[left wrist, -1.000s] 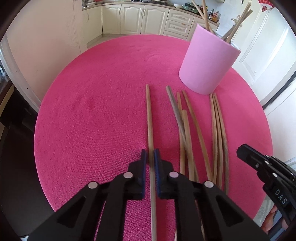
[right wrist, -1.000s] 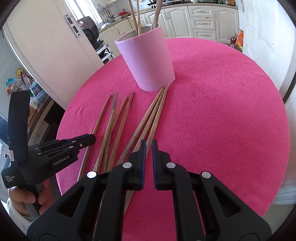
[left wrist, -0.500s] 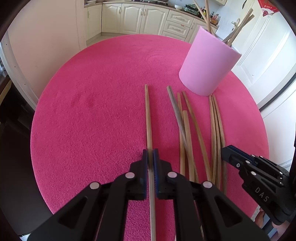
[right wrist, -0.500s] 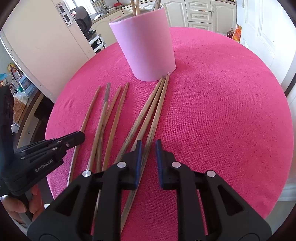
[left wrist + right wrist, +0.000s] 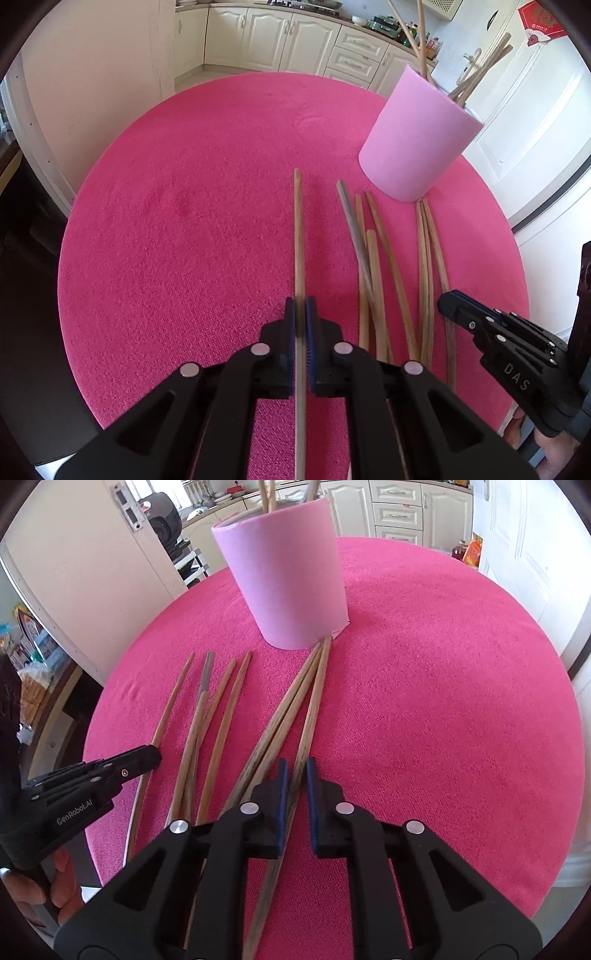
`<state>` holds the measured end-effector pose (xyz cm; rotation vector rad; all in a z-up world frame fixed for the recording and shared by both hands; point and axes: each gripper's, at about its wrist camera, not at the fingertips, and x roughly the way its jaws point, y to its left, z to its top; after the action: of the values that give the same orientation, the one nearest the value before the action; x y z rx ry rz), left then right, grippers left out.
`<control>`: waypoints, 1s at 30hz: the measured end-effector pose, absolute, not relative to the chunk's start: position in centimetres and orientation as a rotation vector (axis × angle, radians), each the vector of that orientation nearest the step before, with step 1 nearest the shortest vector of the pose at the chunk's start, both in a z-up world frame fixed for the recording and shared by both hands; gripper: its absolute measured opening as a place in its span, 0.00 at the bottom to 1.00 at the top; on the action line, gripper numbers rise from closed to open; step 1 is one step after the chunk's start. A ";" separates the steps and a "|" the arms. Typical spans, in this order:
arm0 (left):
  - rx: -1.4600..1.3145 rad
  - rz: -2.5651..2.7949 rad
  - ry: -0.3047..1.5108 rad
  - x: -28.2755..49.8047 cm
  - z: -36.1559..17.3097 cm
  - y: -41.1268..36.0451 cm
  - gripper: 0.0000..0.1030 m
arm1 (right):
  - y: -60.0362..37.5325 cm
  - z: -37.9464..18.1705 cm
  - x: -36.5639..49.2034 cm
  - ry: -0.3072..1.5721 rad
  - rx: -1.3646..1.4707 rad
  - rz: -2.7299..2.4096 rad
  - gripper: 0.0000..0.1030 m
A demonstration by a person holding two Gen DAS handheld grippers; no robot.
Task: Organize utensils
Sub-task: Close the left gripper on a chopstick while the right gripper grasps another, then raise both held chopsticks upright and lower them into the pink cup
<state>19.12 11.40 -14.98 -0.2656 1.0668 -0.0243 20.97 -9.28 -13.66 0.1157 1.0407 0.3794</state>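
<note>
The left hand-held gripper was low over the surface, its two fingers pinched tight on a single chopstick that ran straight forward between the blue pads. The right hand-held gripper sat low too, its fingers parted by a narrow gap that straddled another chopstick, not pressing it. Bare fingers of the person's left hand wrapped the handle.

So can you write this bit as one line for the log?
left tongs: shut on leftmost chopstick | right tongs: open around rightmost chopstick | pink cup: upright
</note>
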 end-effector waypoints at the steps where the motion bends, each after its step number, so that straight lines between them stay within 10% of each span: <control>1: -0.279 -0.025 1.063 19.0 -14.9 11.6 0.06 | -9.6 -13.6 20.9 1.038 0.125 0.379 0.08; 30: -0.232 -0.226 0.570 19.0 -4.9 7.5 0.06 | -14.2 -3.9 18.1 0.597 0.274 0.529 0.06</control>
<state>18.95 7.48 -4.89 -0.2317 0.5701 -0.2258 18.07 -14.16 -3.94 0.2740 0.5966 0.5290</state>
